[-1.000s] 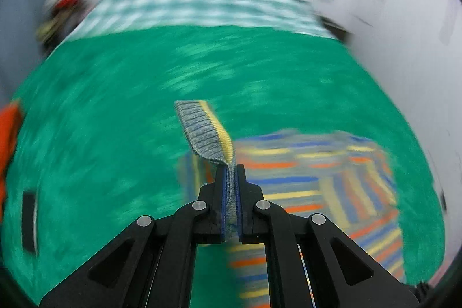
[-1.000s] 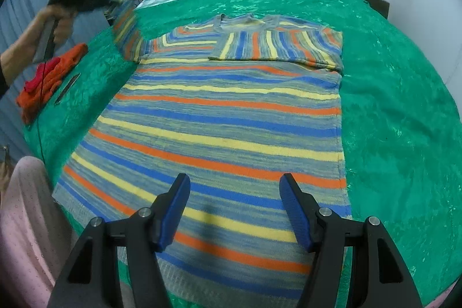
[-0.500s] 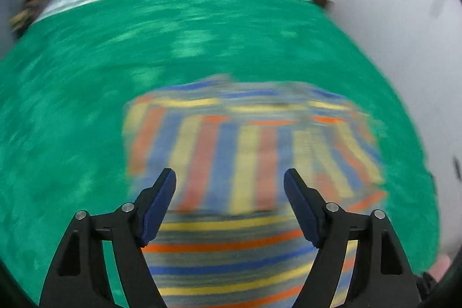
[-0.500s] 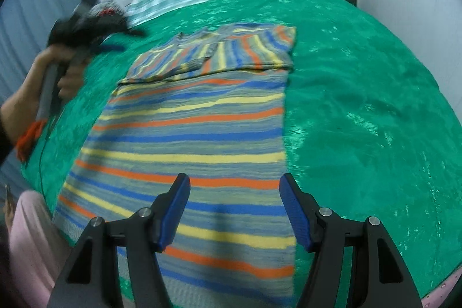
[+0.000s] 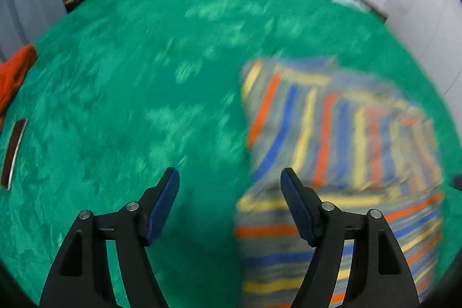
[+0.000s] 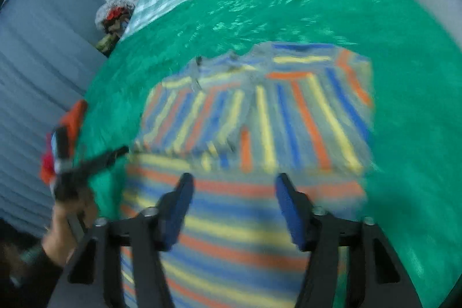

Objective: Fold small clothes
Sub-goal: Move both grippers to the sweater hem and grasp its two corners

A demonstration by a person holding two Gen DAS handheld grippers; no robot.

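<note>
Striped knit in blue, orange, yellow and grey, the sweater (image 6: 260, 163) lies flat on the green bedspread (image 6: 404, 106), filling the middle and lower part of the right wrist view. Both sleeves look folded in across the chest, their stripes running up the frame over the body's crosswise bands.

The right gripper (image 6: 234, 207) hangs over the body just below the folded sleeves, jaws apart and closing, nothing pressed between them. The left gripper (image 5: 229, 204) sits at the lower centre of its view, straddling the sweater's left edge (image 5: 242, 215); its jaws are also apart and narrowing slightly, empty.

The next step is probably a crosswise fold of the body. To do it well:
- Take matching points on the two side edges, so the fold line runs straight along a stripe.
- Pinch all layers at the edge, sleeve included, or the tucked sleeve will slide out.
- Lift both sides together and lay them down evenly.

An orange cloth (image 5: 14, 77) lies at the far left.
</note>
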